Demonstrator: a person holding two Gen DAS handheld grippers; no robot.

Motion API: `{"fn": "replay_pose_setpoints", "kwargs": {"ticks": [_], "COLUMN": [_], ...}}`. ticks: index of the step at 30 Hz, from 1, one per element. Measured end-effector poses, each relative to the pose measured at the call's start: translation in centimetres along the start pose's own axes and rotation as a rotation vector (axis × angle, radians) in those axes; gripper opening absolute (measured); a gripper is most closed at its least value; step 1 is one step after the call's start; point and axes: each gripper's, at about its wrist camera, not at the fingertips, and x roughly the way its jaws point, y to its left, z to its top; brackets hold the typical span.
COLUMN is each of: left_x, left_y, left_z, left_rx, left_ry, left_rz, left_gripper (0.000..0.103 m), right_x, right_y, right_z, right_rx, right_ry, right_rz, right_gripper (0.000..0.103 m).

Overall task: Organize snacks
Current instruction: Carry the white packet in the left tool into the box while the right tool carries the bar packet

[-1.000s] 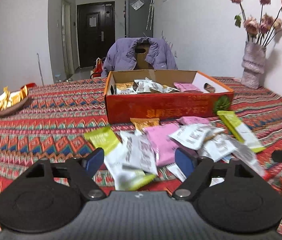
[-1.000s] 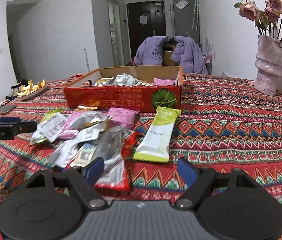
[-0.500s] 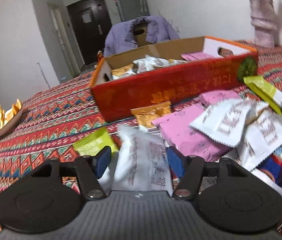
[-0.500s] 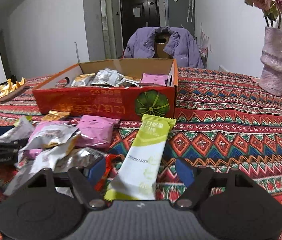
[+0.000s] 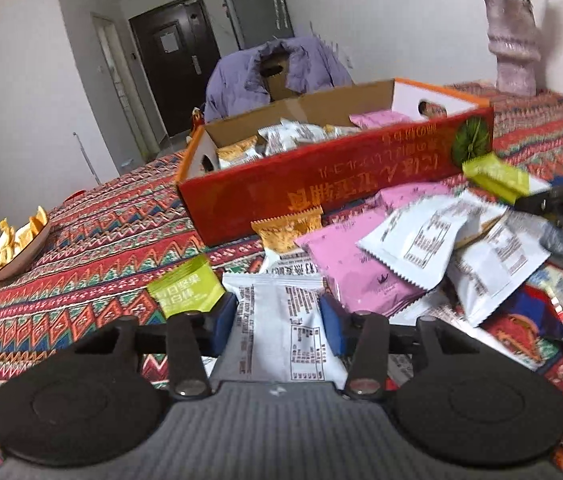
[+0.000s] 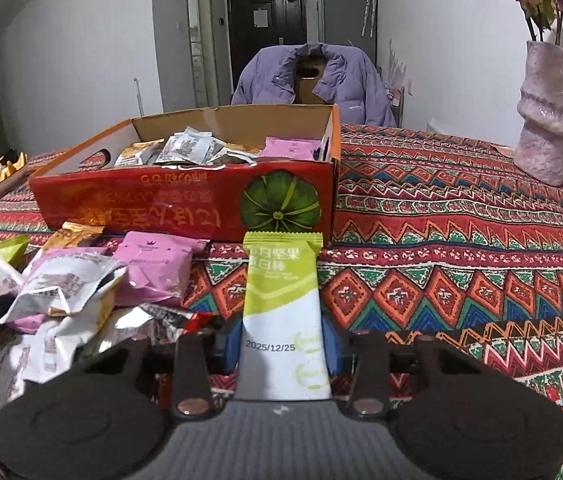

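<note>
the left gripper [image 5: 279, 322] has just been closing and now pinches a white packet [image 5: 281, 332] by its two long edges, blue pads pressed to either side, so the packet can be lifted flat out of the heap. the right gripper [image 6: 281, 346] has its pads squeezed on a long green and white bar packet [image 6: 281, 304], held near its white end so the green end points away toward the box [image 6: 185, 200]. that looks like a grip made for carrying each piece to the box.

around them, a loose pile of snacks [image 5: 421, 252] lies on the patterned tablecloth [image 6: 461, 240], just on the near side of the box: pink, white, orange and green packets overlapping one another. the box stands close behind the pile, open on top, with some packets already inside, so the sorting seems partly done.

writing: the bar packet shows the date 2025/12/25 and chinese characters on its green end; the same green design lies beside the left gripper. the white packet bears small black print, too fine to read. the red box front carries large gold chinese lettering, upside down from here, and a green melon picture.
</note>
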Motion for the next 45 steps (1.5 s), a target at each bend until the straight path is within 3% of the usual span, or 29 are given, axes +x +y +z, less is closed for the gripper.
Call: {"fn": "replay_pose_setpoints", "kwargs": {"ticks": [6,16,26,30,36,41,45], "left_x": [-3.8,-9.0,-10.4,-9.1,-4.4,3.3,9.6], "left_y": [2.1,2.3,3.3,4.6,6.4,6.5,6.9], "left_z": [0.5,-0.7,-0.1,2.5,8.8,13.4,14.7], "left_rx": [-0.139,-0.231,-0.283,-0.284,-0.234,-0.166,-0.208], "left_ry": [-0.032,-0.079,-0.114,-0.137,-0.199,-0.146,-0.038], "left_rz": [-0.065,-0.138,-0.174,-0.183,-0.159,-0.144,-0.131], "left_gripper": [0.046,0.046,0.047,0.047,0.047,0.047,0.047], "right_x": [-4.0,-11.3,-13.1,-12.4,-8.8,-1.2,4.5], "right_y": [0.0,0.4,1.4,1.9,1.7,1.7,1.5], "right_z": [-1.0,-3.1,-2.5,-0.3,7.1,13.1,15.7], "right_rx": [0.021,0.019,0.005,-0.055,-0.121,-0.146,-0.119], "right_ry": [-0.047,-0.102,-0.146,-0.166,-0.172,-0.074,0.002], "right_rz": [0.007,0.003,0.018,0.024,0.082,0.097,0.044], "right_gripper": [0.037,0.037,0.037,0.037,0.037,0.037,0.037]}}
